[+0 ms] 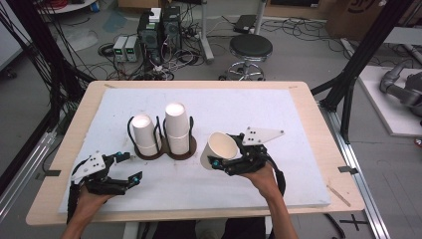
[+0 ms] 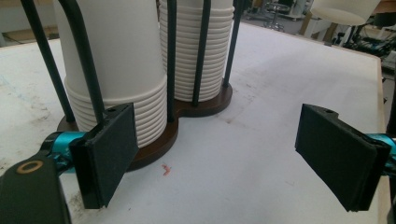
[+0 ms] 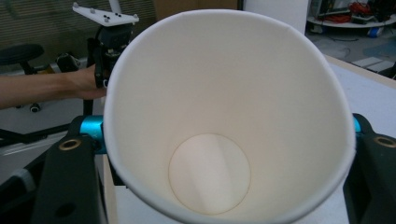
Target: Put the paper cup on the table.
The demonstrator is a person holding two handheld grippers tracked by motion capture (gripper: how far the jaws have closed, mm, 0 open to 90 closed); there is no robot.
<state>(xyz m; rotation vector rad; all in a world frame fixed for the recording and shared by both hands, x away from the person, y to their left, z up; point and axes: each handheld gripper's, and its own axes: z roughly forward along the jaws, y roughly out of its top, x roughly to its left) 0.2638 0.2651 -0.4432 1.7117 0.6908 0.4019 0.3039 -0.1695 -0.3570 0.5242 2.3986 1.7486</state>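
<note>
One paper cup (image 1: 219, 148) is clamped in the right gripper (image 1: 224, 162), off the two stacks (image 1: 164, 132) in the holder (image 1: 166, 152); left gripper (image 1: 127, 169) gapes empty; setting down remains.

The cup (image 3: 224, 121) I hold looks like matt white paper, smooth inside, as do the stacked cups (image 2: 116, 70) with ribbed rims. Their holder (image 2: 154, 140) has a glossy dark wooden base and thin black metal rods; my jaws carry matt black pads, and the surface (image 1: 249, 184) is dull white, scuffed, edged in pale wood.
</note>
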